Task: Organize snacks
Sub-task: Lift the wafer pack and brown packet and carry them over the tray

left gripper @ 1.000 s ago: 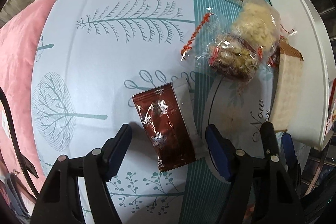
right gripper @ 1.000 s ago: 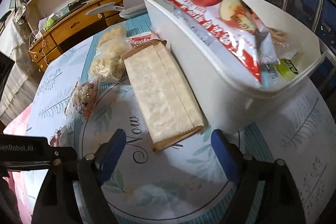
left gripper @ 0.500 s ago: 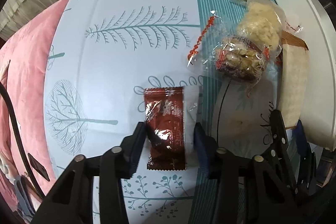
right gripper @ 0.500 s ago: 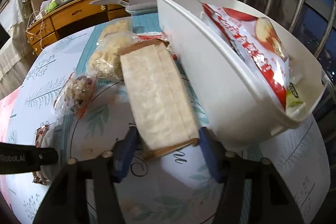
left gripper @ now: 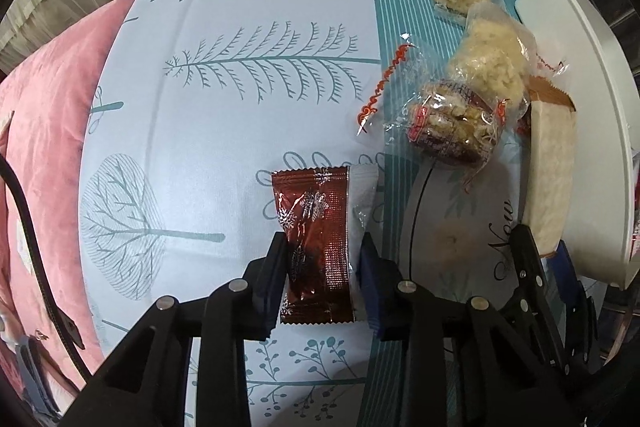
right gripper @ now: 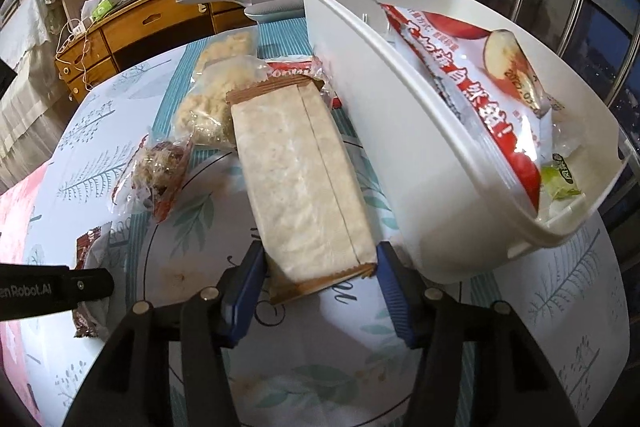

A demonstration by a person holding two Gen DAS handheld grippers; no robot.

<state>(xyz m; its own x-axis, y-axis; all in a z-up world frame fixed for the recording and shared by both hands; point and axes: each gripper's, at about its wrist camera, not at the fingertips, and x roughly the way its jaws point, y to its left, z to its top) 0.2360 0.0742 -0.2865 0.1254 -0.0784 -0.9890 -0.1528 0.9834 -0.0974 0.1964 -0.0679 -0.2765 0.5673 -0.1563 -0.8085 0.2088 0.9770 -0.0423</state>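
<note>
Both claws have just been closing, the left claw (left gripper: 322, 263) now pinching a glossy brown snowflake-printed packet (left gripper: 316, 239) on the tabletop (left gripper: 224, 131), the right claw (right gripper: 320, 279) squeezing a long pale cracker pack (right gripper: 300, 179) beside the white bin (right gripper: 420, 163), near "Now" lettering (left gripper: 505, 227).

Open cloth to the left, clutter to the right

The tablecloth (left gripper: 240, 131) lay bare leftward; wrapped snacks (left gripper: 460, 123) and the white bin (right gripper: 420, 163) blocked the right side, touching the long cracker pack (right gripper: 304, 179).
</note>
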